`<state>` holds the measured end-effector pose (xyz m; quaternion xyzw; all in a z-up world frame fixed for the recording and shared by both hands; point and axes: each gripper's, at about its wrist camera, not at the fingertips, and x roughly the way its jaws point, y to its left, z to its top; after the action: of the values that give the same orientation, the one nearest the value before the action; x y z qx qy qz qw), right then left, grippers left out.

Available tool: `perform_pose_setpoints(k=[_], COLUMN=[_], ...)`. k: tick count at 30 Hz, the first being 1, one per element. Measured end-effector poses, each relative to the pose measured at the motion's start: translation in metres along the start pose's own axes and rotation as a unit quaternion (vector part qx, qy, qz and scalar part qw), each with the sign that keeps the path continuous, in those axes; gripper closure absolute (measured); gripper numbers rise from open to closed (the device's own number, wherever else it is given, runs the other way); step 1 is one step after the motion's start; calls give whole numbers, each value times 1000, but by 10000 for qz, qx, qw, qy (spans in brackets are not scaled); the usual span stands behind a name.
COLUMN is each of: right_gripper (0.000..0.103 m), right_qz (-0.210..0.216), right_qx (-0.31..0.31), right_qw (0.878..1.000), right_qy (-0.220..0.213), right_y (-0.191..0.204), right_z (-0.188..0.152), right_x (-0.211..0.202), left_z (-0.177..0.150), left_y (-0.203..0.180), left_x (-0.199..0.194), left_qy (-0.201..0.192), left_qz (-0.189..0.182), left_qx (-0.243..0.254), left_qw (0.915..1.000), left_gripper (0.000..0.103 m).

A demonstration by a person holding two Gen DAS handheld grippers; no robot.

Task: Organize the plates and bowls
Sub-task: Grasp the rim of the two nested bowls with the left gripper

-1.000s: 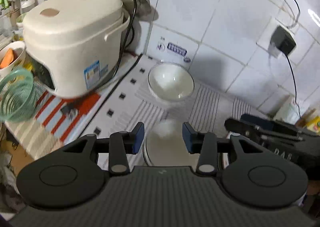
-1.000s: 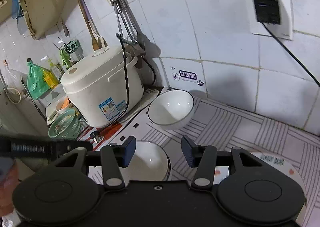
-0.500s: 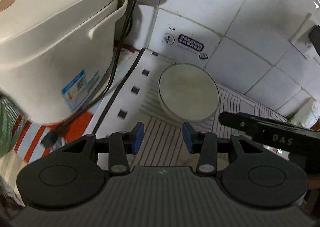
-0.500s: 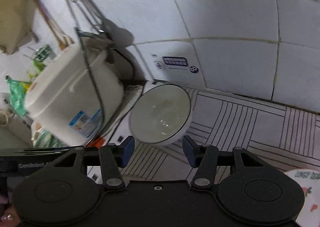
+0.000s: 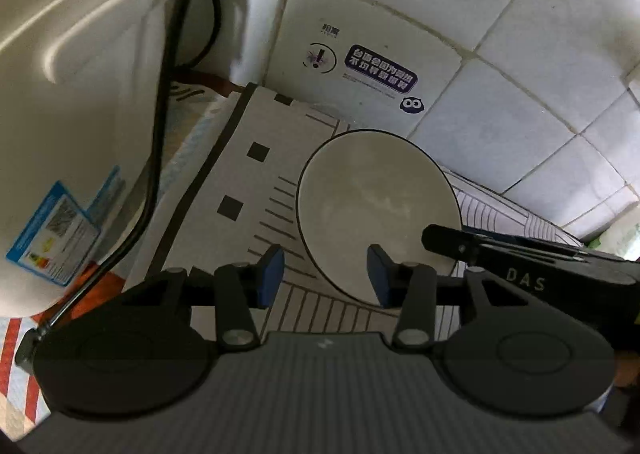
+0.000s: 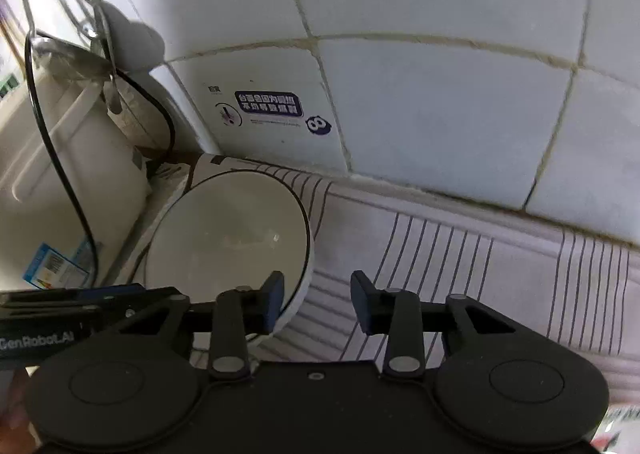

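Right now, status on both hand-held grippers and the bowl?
Left hand-held gripper open, right hand-held gripper open, both empty. Bowl upright on mat, rim at both. Rice cooker close beside it.

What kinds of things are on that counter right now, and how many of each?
White bowl: 1
Rice cooker: 1
Black power cord: 1
Patterned mat: 1
Wall sticker: 1
Claws: 2, the left claw and the right claw, both open
Total: 7
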<state>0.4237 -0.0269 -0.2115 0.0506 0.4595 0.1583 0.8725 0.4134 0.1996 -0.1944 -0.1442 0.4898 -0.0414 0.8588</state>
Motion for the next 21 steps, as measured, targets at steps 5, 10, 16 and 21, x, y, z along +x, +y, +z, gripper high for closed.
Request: perform_pose_setpoints(k=[5,10,16,21], right_gripper=[89,88,88,88], right_qz=[209,166,163,223], right_qx=[102,95,143,183], right_qw=[9997,9998,9996,9990], right_qy=[58,13,-188,-348], right_y=[-4,0,2,2], right_z=[4,5,1,-3], right_x=[7,9,-10,-42], left_z=[2,-6,-3,-2], left_y=[-6,-10,-20,-35], left_x=[14,13,-11,-50], left_qy=[257,290,184,-83], left_qz=[146,142,91,-3], left_qx=[111,366,545,1031], left_qw=[9995,9988,9983,9946], left_gripper=[86,86,86,86])
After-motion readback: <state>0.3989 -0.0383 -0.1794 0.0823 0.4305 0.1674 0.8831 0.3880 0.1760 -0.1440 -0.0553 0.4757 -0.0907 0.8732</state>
